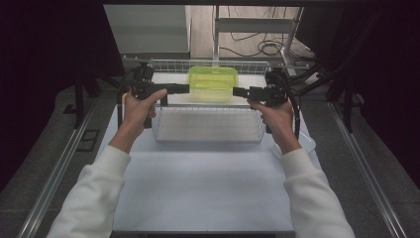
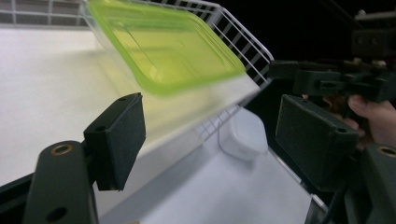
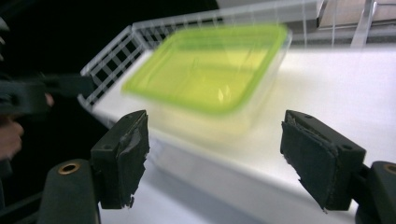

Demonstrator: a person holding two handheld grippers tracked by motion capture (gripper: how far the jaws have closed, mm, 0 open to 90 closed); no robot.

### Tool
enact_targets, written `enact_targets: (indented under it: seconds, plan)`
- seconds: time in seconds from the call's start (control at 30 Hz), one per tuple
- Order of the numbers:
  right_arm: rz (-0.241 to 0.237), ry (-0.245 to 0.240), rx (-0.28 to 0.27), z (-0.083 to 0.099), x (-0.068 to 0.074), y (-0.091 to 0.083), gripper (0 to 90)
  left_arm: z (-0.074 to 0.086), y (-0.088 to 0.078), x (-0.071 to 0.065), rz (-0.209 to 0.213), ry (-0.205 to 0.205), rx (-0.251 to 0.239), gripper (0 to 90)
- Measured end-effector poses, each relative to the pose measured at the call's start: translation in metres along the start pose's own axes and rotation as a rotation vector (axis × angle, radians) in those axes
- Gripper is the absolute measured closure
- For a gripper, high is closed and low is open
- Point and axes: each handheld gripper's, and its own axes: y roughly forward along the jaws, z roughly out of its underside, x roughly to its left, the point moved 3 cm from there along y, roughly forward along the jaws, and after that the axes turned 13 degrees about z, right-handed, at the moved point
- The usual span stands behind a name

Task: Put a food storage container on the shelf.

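A clear container with a lime-green lid [image 1: 213, 83] lies on the white floor of the far wire basket [image 1: 198, 63]. My left gripper [image 1: 185, 89] points at its left side and my right gripper [image 1: 236, 92] at its right side. Both tips are close to the container. In the left gripper view the container [image 2: 163, 46] is blurred, ahead of the open left gripper [image 2: 215, 135], with nothing between the pads. In the right gripper view the container [image 3: 210, 70] lies beyond the open right gripper [image 3: 215, 154].
A second wire basket [image 1: 208, 124] with a white bottom stands nearer to me, just below the grippers. A small white box [image 2: 243, 135] lies on the table to the right of the baskets. Cables run over the floor behind the table.
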Motion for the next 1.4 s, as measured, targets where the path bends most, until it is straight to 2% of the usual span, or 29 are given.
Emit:
enact_targets:
  seconds: [0.07,0.17,0.33,0.43,0.5,0.67,0.8,0.93,1.03,1.13,1.23,1.4]
  plan:
    - [-0.012,-0.035,0.006,0.012,0.002,-0.009,23.9,0.014,-0.005,-0.010,-0.001,0.034,0.017,24.7]
    - [-0.054,-0.082,0.011,0.033,0.007,-0.024,24.2,0.038,-0.009,-0.024,-0.012,0.067,0.053,25.1]
    - [-0.075,-0.155,0.012,0.070,0.013,-0.044,25.4,0.083,-0.015,-0.036,-0.036,0.113,0.090,26.5]
    - [-0.078,-0.180,0.020,0.093,0.011,-0.051,26.2,0.105,-0.018,-0.037,-0.039,0.123,0.108,27.0]
    - [-0.071,-0.198,0.036,0.109,0.007,-0.054,26.3,0.118,-0.022,-0.038,-0.057,0.129,0.118,27.4]
    - [-0.063,-0.198,0.087,0.148,-0.008,-0.056,26.5,0.153,-0.028,-0.035,-0.081,0.116,0.152,27.5]
    - [-0.062,-0.181,0.122,0.170,-0.019,-0.054,26.7,0.175,-0.027,-0.026,-0.107,0.099,0.179,27.7]
    - [-0.043,-0.172,0.154,0.190,-0.028,-0.047,26.7,0.191,-0.024,-0.018,-0.132,0.085,0.209,27.5]
    - [-0.024,-0.196,0.179,0.197,-0.030,-0.043,26.7,0.197,-0.023,-0.016,-0.137,0.081,0.230,27.1]
    - [-0.008,-0.198,0.187,0.201,-0.036,-0.041,26.7,0.199,-0.022,-0.013,-0.140,0.070,0.225,27.1]
    - [0.014,-0.197,0.199,0.206,-0.042,-0.040,26.7,0.199,-0.021,-0.014,-0.148,0.076,0.221,27.1]
    - [0.019,-0.198,0.188,0.205,-0.040,-0.044,26.7,0.201,-0.019,-0.017,-0.169,0.091,0.240,26.3]
